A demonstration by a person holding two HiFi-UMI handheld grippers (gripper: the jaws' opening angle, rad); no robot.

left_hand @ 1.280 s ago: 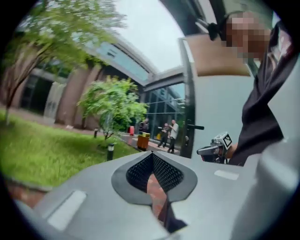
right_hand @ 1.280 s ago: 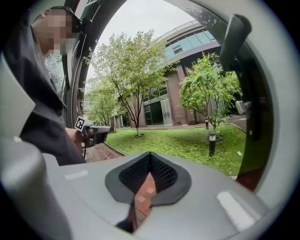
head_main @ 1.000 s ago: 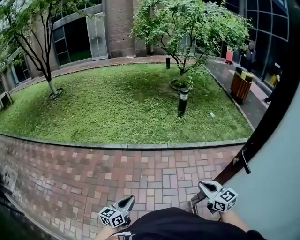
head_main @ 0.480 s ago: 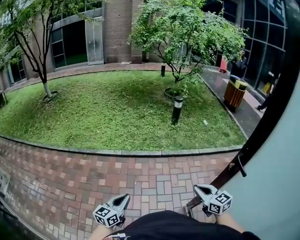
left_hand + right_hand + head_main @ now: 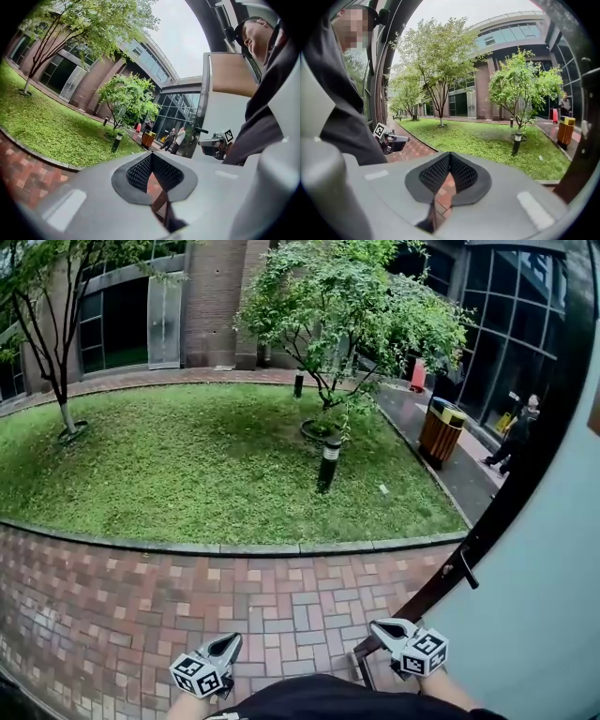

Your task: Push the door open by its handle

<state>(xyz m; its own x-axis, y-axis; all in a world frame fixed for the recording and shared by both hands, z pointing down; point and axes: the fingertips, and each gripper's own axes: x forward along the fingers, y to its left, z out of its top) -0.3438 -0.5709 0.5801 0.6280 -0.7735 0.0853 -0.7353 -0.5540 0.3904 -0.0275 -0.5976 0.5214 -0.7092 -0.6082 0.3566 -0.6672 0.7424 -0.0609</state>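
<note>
Left gripper (image 5: 231,640) and right gripper (image 5: 377,625) sit lower and further left than a second ago; the handle (image 5: 466,568) has drifted left likewise. Both sets of jaws are pressed together, nothing between them. Door (image 5: 548,587) stands swung open at right, so the push is judged essentially complete. The right gripper is near the handle, on its near side, not touching it.

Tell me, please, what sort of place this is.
Most likely an outdoor courtyard between large buildings: a lawn with trees, brick paving along its edge, and glass-fronted buildings around it.
</note>
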